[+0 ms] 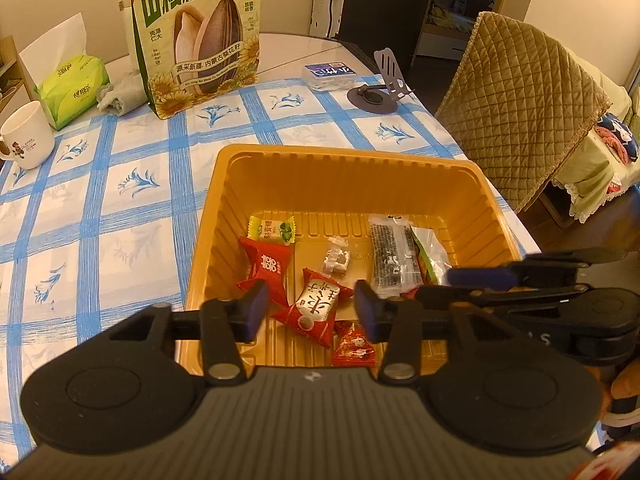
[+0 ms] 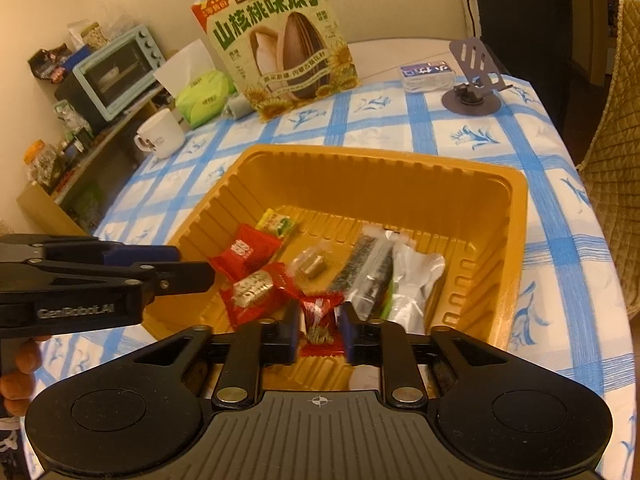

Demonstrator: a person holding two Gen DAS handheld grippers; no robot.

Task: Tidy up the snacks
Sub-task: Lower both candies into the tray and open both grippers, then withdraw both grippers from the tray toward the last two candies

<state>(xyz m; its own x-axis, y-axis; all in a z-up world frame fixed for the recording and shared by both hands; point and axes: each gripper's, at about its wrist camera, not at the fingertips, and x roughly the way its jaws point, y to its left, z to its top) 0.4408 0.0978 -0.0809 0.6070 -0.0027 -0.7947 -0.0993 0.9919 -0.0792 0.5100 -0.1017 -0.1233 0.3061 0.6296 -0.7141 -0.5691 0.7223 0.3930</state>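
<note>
An orange plastic tray (image 1: 344, 168) (image 2: 400, 168) on the checked tablecloth holds several wrapped snacks: red candies (image 1: 266, 266) (image 2: 246, 254), a yellow-green one (image 1: 272, 230) (image 2: 278, 222), a clear-wrapped piece (image 1: 336, 258) (image 2: 312, 266), a dark bar (image 1: 390, 256) (image 2: 368, 268) and a silver pouch (image 2: 412, 284). My left gripper (image 1: 310, 306) is open and empty above the tray's near edge, over a red-and-silver candy (image 1: 316, 304). My right gripper (image 2: 320, 334) has its jaws partly closed around a small red candy (image 2: 320, 324) (image 1: 354, 344); contact is unclear.
A big sunflower-seed bag (image 1: 198, 32) (image 2: 286, 48) stands at the back. A tissue pack (image 1: 72, 84) (image 2: 202, 98), white mug (image 1: 26, 136) (image 2: 160, 134), phone stand (image 1: 380, 84) (image 2: 474, 80) and small box (image 1: 330, 74) are on the table. A quilted chair (image 1: 524, 100) is right; shelves with a toaster oven (image 2: 116, 70) left.
</note>
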